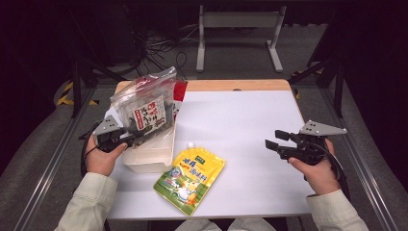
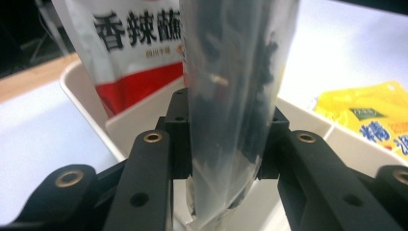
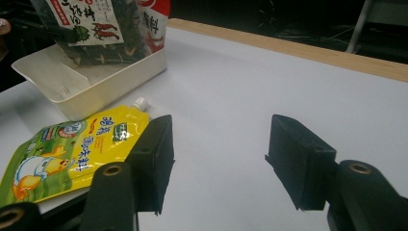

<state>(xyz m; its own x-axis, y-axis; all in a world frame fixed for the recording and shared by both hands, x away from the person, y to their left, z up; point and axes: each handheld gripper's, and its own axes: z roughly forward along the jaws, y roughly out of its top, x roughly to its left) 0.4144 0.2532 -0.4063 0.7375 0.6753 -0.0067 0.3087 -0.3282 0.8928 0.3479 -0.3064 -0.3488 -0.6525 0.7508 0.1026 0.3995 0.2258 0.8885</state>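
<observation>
Over the white bin [image 1: 153, 155] at the surface's [image 1: 250, 120] left, the left gripper [image 1: 126, 139] clamps a clear bag [image 1: 144, 108] of dark dried goods upright, seemingly to drop it beside the red-and-white packet [image 2: 126, 57]. Right gripper [image 1: 276, 144] waits wide apart and empty, perhaps for the yellow pouch [image 1: 190, 179] lying flat beside the bin.

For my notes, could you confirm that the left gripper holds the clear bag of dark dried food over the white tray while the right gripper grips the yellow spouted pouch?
Not quite: the right gripper is open and empty, as the right gripper view shows; the yellow spouted pouch lies on the table. The rest holds.
</observation>
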